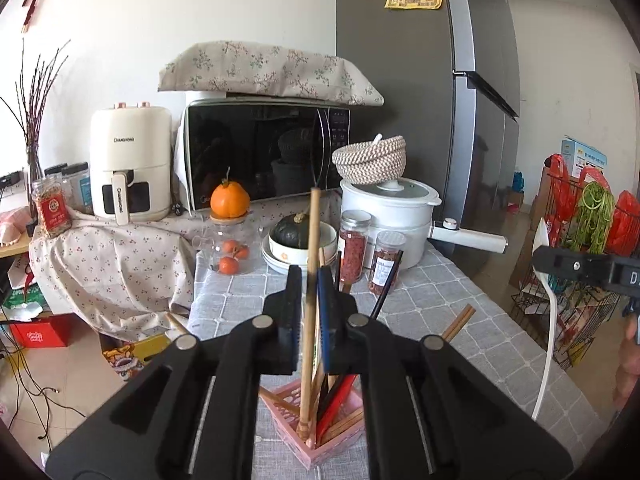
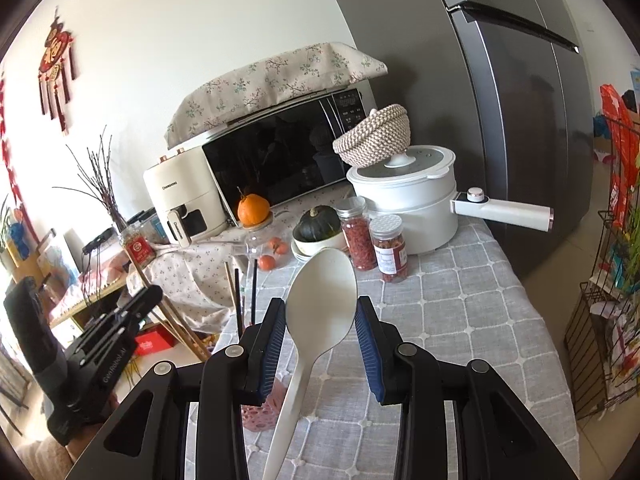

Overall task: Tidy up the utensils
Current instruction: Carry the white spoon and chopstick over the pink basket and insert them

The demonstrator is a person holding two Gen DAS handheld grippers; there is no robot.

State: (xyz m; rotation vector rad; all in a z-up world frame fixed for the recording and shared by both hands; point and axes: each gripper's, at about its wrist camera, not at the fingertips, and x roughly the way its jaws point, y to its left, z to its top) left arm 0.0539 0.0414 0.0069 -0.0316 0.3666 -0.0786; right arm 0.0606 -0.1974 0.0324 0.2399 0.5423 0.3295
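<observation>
My left gripper (image 1: 309,280) is shut on a wooden chopstick (image 1: 312,248) that stands upright with its lower end in a pink holder (image 1: 316,436). The holder also contains red, black and wooden chopsticks. Two more wooden chopsticks (image 1: 458,323) lie on the grey tablecloth. My right gripper (image 2: 321,312) grips a white spoon (image 2: 320,300) by its bowl, the handle hanging down toward the pink holder (image 2: 260,416). The spoon and right gripper also show at the right edge of the left wrist view (image 1: 548,320).
At the table's back stand two spice jars (image 1: 366,256), a white pot (image 1: 400,220) with a woven basket on it, a bowl with a squash (image 1: 300,236), a glass jar of oranges (image 1: 230,252), a microwave (image 1: 264,152) and an air fryer (image 1: 130,164). A wire rack (image 2: 612,320) stands right.
</observation>
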